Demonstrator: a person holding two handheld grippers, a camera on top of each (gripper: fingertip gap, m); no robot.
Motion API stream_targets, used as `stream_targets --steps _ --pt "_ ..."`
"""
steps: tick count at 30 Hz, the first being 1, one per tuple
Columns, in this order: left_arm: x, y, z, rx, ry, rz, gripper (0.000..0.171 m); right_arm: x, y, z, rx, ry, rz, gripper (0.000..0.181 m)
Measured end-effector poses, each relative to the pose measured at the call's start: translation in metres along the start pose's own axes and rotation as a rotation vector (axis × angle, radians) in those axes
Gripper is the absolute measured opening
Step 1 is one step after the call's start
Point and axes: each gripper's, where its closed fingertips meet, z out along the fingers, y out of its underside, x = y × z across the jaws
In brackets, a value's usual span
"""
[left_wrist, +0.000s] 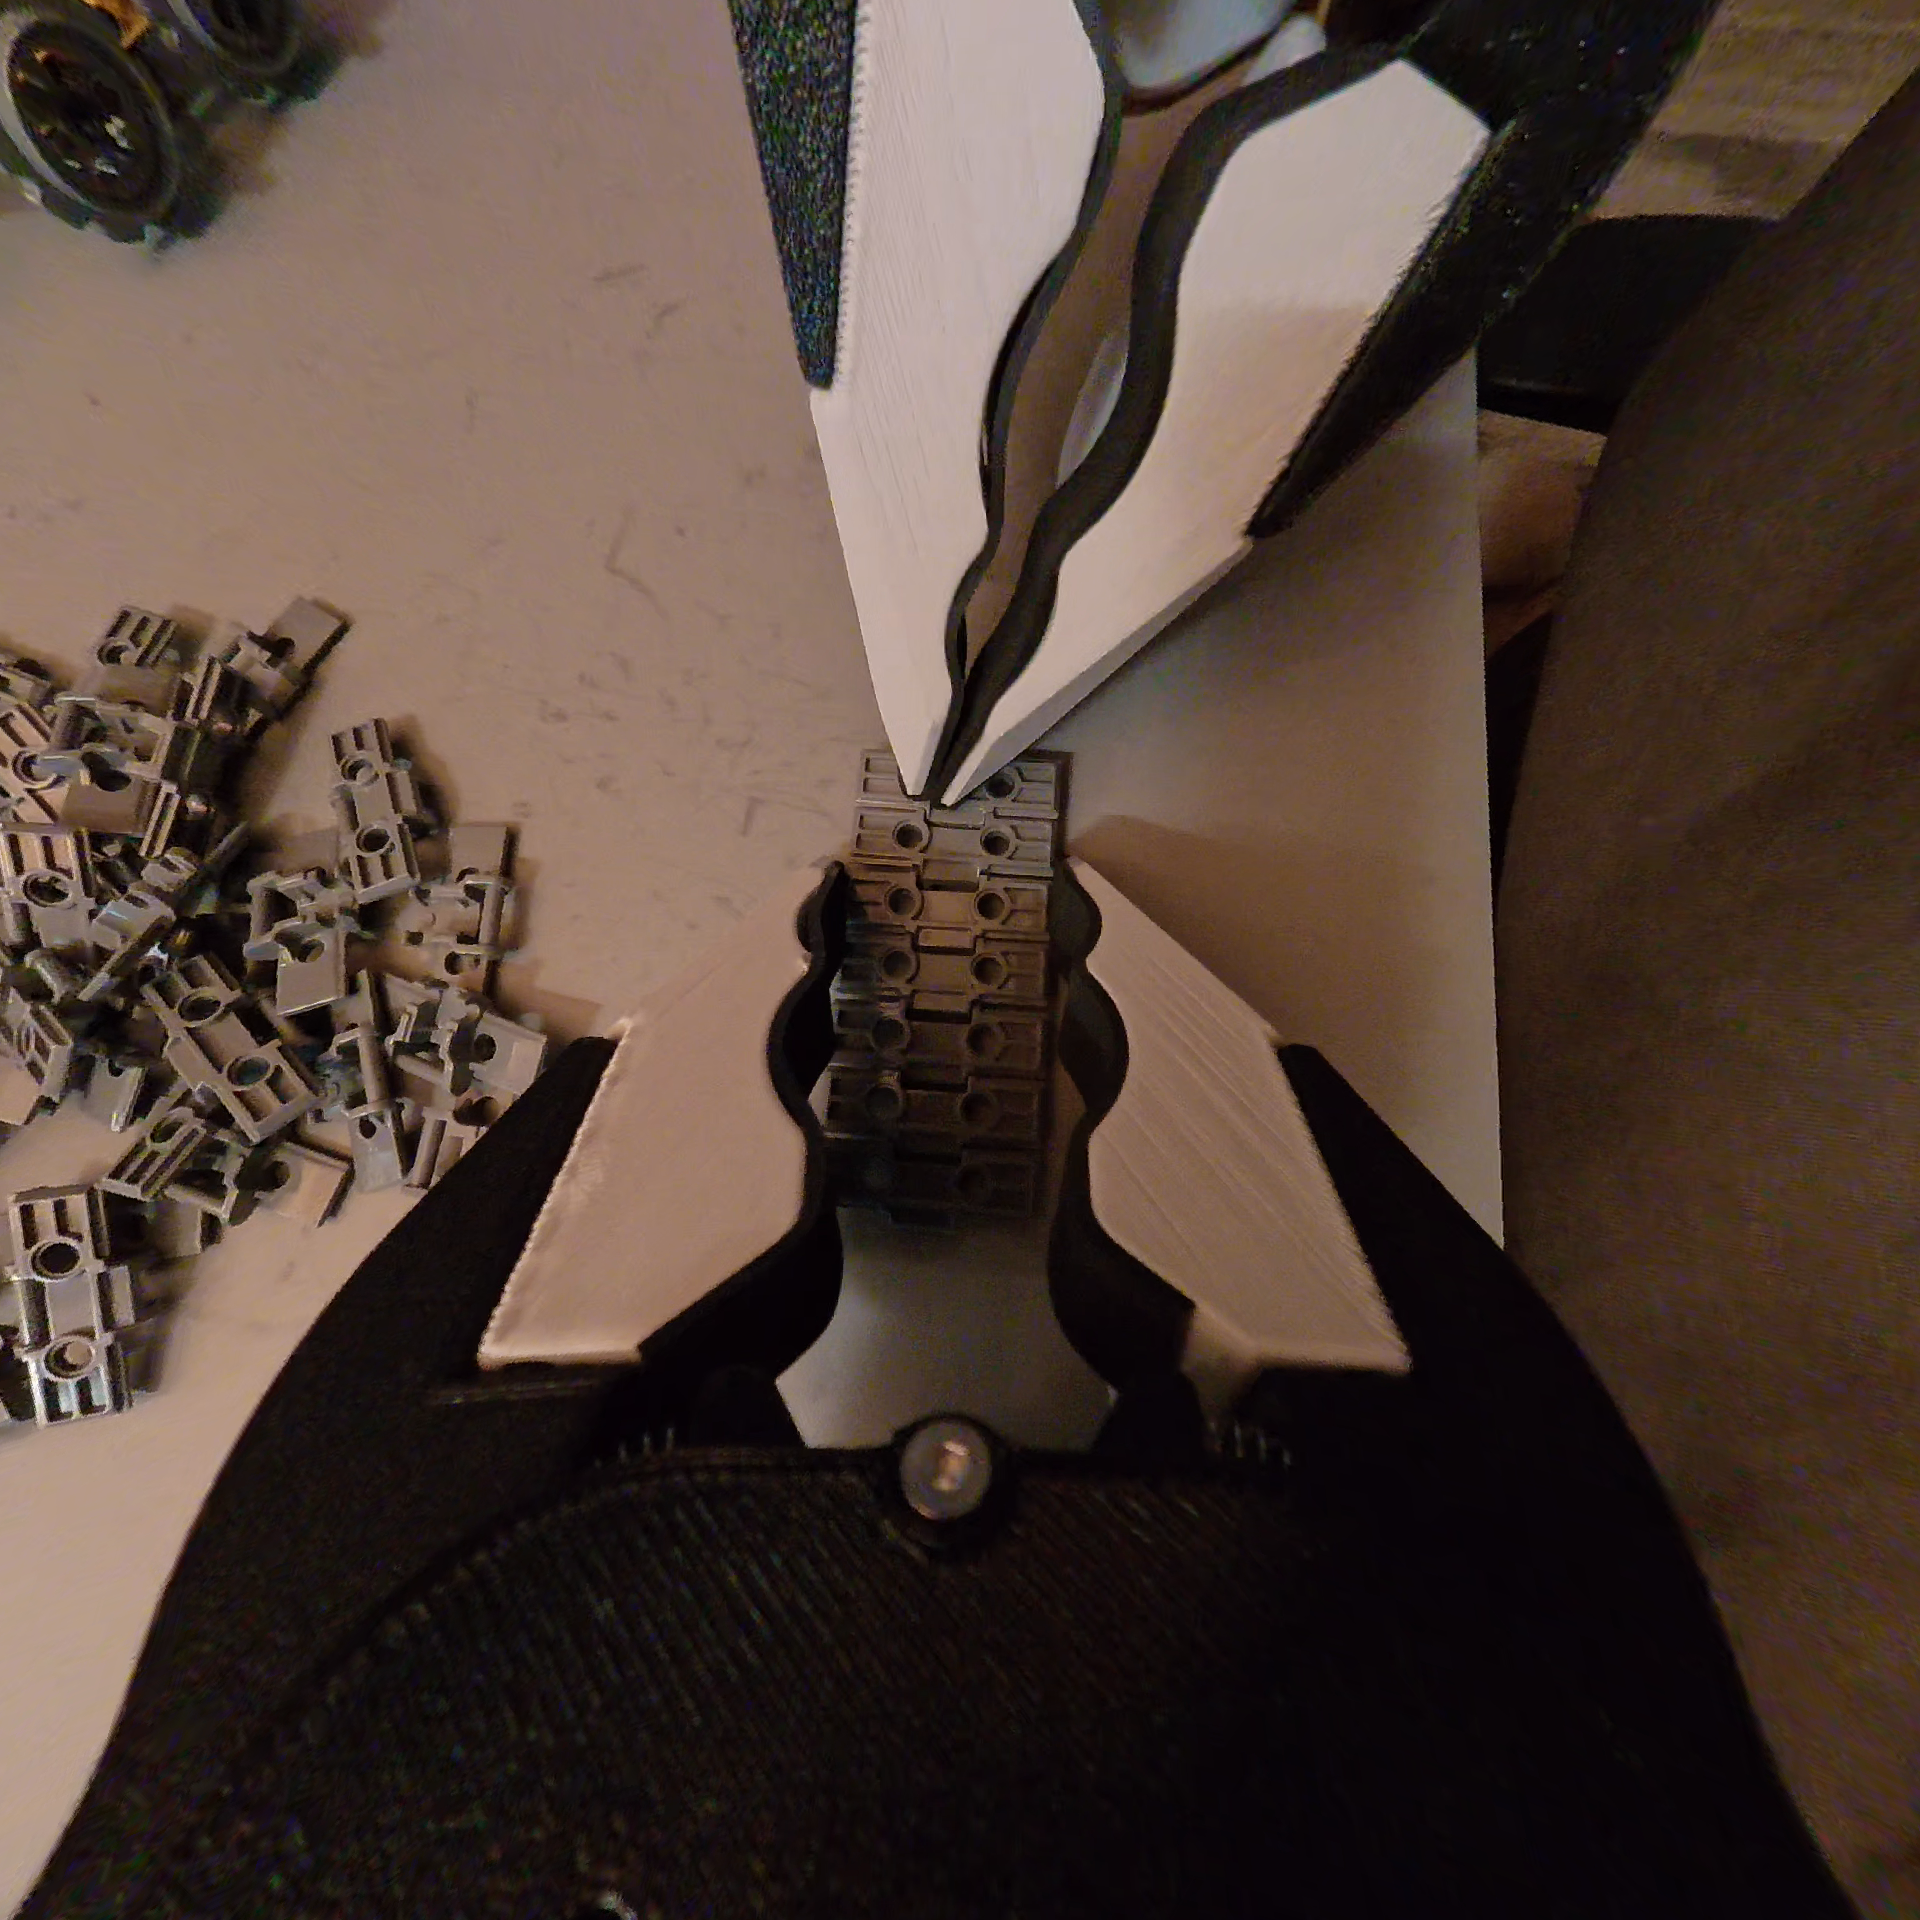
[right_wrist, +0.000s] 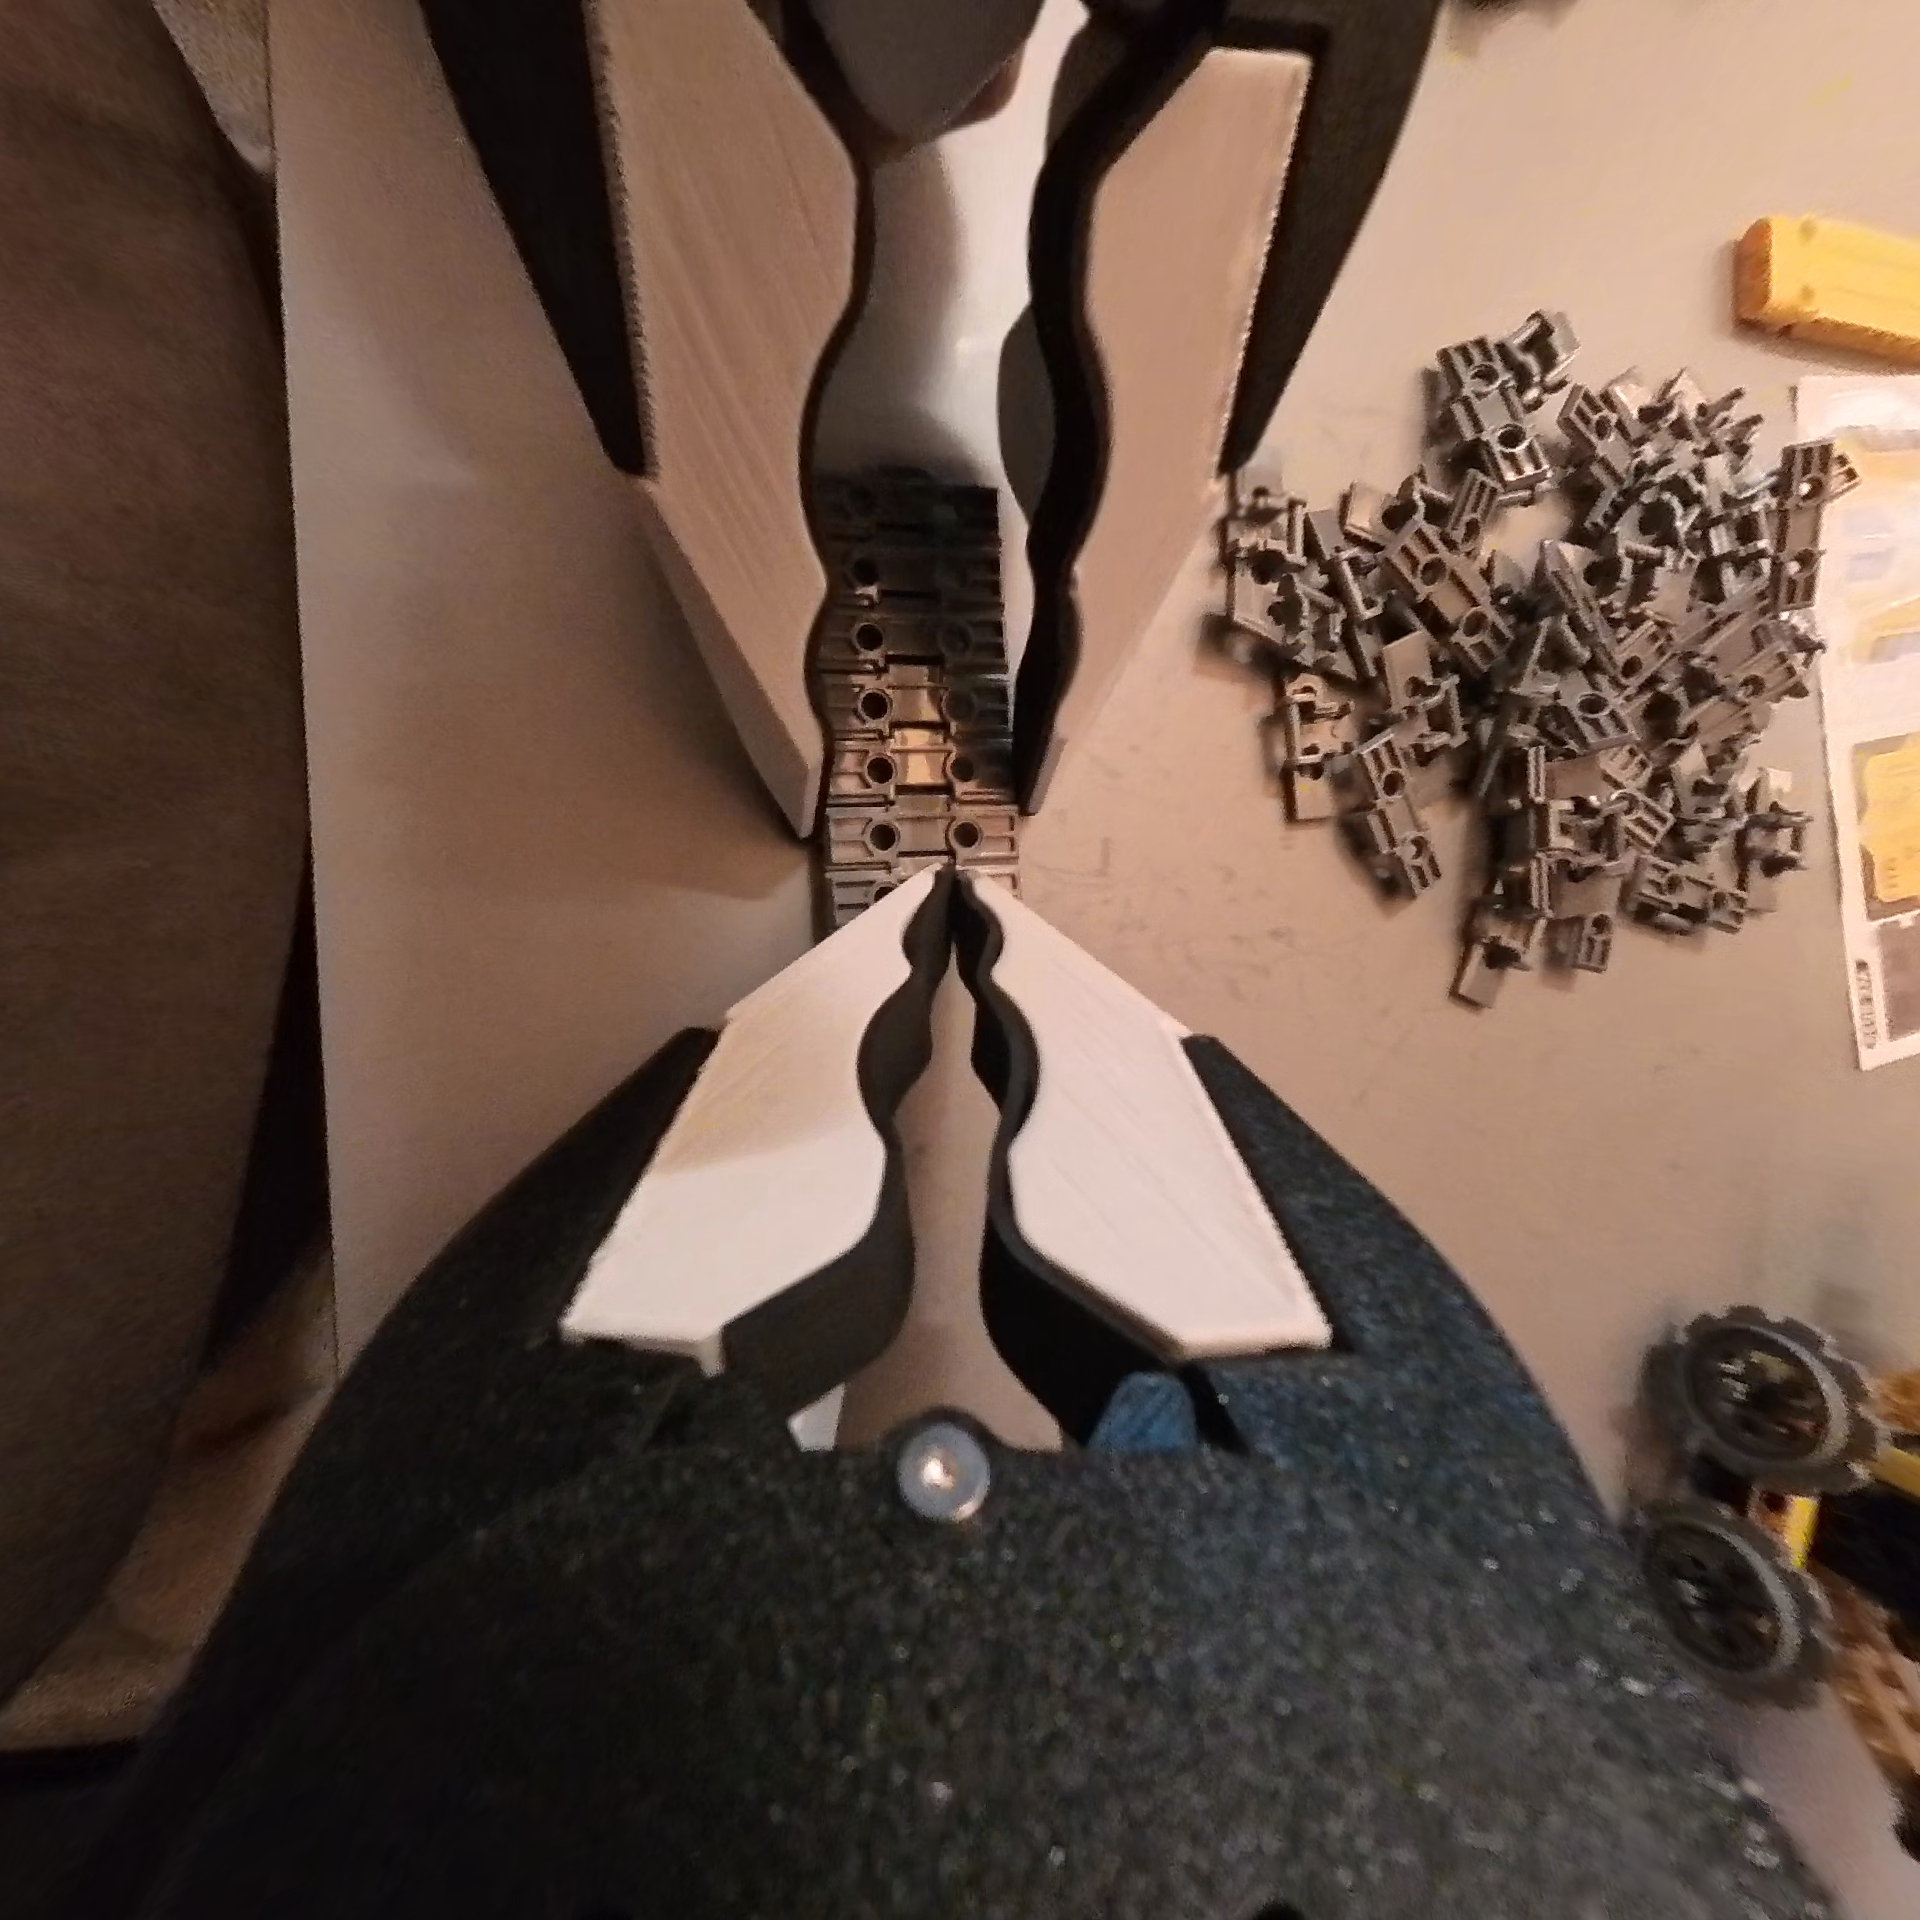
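The item under handling is a short strip of grey plastic track links (left_wrist: 951, 997), joined edge to edge into a flat belt, each link showing two round holes and a raised centre bar. About seven links can be counted in the left wrist view; the nearer end falls into shadow.

The left claw (left_wrist: 951, 914) is closed onto the strip's two long edges, its wavy black pads pressing both sides at the centre of the frame. The right claw (left_wrist: 940, 795) enters from the top of that frame with its tips drawn almost together, meeting the strip's far end link; whether it pinches a rib of that link cannot be told. The right wrist view confirms this: right claw (right_wrist: 951, 878) narrow at the strip (right_wrist: 914, 727), left claw (right_wrist: 920, 800) flanking it.

One loose heap of identical grey links (left_wrist: 197, 997) lies on the pale table (left_wrist: 499, 416) at centre left (too many to count). Two black toothed wheels (right_wrist: 1745, 1475) sit at lower right of the right wrist view, a yellow block (right_wrist: 1829, 296) at upper right, with a printed sheet (right_wrist: 1870, 727) on the right edge.
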Motion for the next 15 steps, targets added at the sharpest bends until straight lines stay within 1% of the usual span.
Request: stream_targets --steps 1,3,7,8,9,10,11,12,14,15 --pt "0.0 0.0 0.0 0.0 -0.001 0.0 0.037 0.0 0.0 0.0 0.021 -0.005 0.024 0.0" --pt "0.0 0.0 0.0 0.0 0.003 -0.004 0.037 0.0 0.0 0.0 0.054 -0.009 0.05 0.0" --pt "-0.003 0.0 0.0 -0.001 -0.012 -0.012 0.037 0.002 -0.001 -0.002 0.121 0.018 0.03 0.0" --pt "-0.003 0.0 0.0 -0.001 -0.014 -0.01 0.037 0.005 -0.001 -0.002 0.143 0.033 0.055 0.006" --pt "-0.003 0.0 0.0 0.0 -0.016 -0.009 0.038 0.008 -0.002 -0.004 0.168 0.037 0.078 0.017" --pt "-0.003 0.0 0.0 0.0 -0.018 -0.009 0.037 0.01 -0.005 -0.008 0.197 0.032 0.101 0.024" --pt "-0.003 0.0 0.0 0.0 -0.021 -0.01 0.039 0.014 -0.007 -0.012 0.229 0.036 0.128 0.026" --pt "-0.005 0.0 0.0 0.001 -0.033 -0.015 0.045 0.02 -0.009 -0.017 0.259 0.043 0.156 0.03" --pt "-0.007 -0.002 -0.002 0.015 -0.039 -0.021 0.064 0.036 -0.007 -0.021 0.284 0.072 0.213 0.038" --pt "-0.008 -0.004 -0.004 0.035 -0.047 -0.027 0.066 0.045 -0.003 -0.021 0.278 0.097 0.238 0.04"
